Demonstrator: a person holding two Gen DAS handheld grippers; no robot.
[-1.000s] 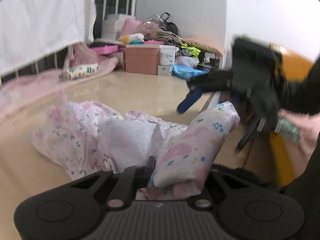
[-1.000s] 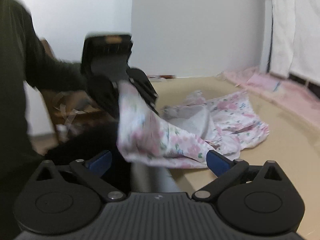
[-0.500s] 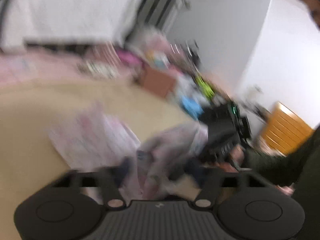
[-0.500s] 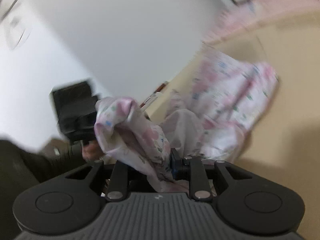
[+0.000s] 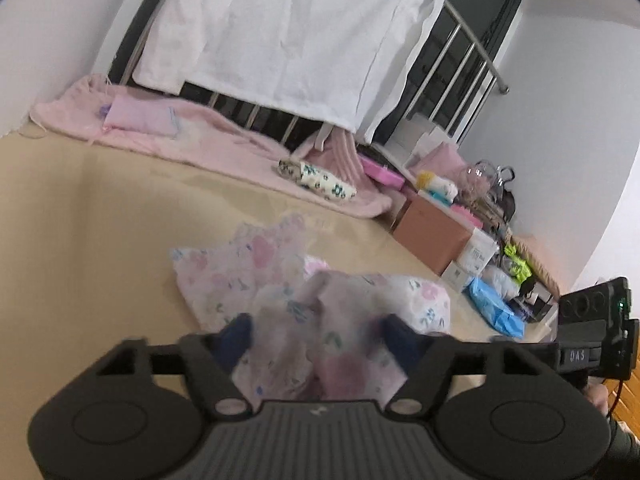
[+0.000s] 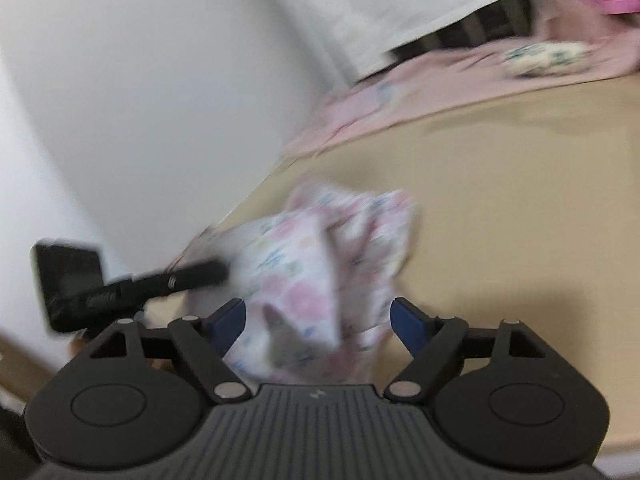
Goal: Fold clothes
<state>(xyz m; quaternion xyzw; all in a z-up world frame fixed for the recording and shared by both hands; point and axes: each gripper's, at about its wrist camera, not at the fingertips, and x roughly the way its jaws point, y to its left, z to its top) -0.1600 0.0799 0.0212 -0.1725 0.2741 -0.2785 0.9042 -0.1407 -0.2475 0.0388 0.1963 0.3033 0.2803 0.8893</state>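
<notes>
A pink floral garment (image 5: 256,276) lies bunched on the beige surface (image 5: 80,240). In the left wrist view my left gripper (image 5: 318,330) is open, with the cloth heaped loosely between its blue pads (image 5: 236,334). In the right wrist view my right gripper (image 6: 320,316) is also open, the same garment (image 6: 320,248) lying between and beyond its blue pads (image 6: 408,318). The left gripper's body (image 6: 120,284) shows at the left of that view, against the cloth. The right gripper's body (image 5: 588,340) shows at the right edge of the left wrist view.
A pink blanket (image 5: 224,140) with a small floral bundle (image 5: 320,178) lies along the back under a white sheet (image 5: 288,36) hung on a railing. A pink box (image 5: 432,236), blue bag (image 5: 496,308) and clutter stand at the back right.
Both grippers have opened and let go of the garment, which has dropped into a heap. Both views have swung round; the right one now faces the blanket.
</notes>
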